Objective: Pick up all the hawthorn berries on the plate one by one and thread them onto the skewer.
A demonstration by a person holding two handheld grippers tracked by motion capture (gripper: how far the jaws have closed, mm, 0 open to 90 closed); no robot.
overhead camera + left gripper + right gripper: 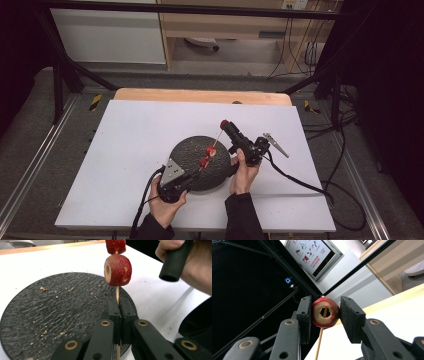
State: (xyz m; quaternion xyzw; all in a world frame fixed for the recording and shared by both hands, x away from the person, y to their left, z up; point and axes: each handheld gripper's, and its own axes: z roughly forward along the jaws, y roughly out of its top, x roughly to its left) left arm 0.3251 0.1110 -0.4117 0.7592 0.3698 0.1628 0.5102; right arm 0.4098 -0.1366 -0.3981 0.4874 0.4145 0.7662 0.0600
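A thin wooden skewer (212, 149) runs slantwise above a round black textured plate (186, 150) that sits on the white table top (130, 135), and 3 red cored fruits are counted along it in the high view: 2 sit close together over the plate (208, 156), and 1 more sits at the far tip (224, 123). The left gripper (120, 315) has its 2 black jaws pressed together on the bare lower end of the skewer, with the nearest red fruit (118, 270) just above the jaws and a second one touching it from above at the frame's top edge. The right gripper (325, 315) grips the third red hollowed fruit (325, 312) between its 2 pads, which press its sides; the skewer passes through the hole in the fruit's core. In the high view the person's 2 hands come in from the bottom edge, the left hand (165, 200) at the near rim of the plate and the right hand (244, 172) at the plate's right side. Small brown crumbs (60, 332) lie scattered on the plate. 1 grey metal clip (276, 144) lies on the table top, right of the right gripper and apart from it.
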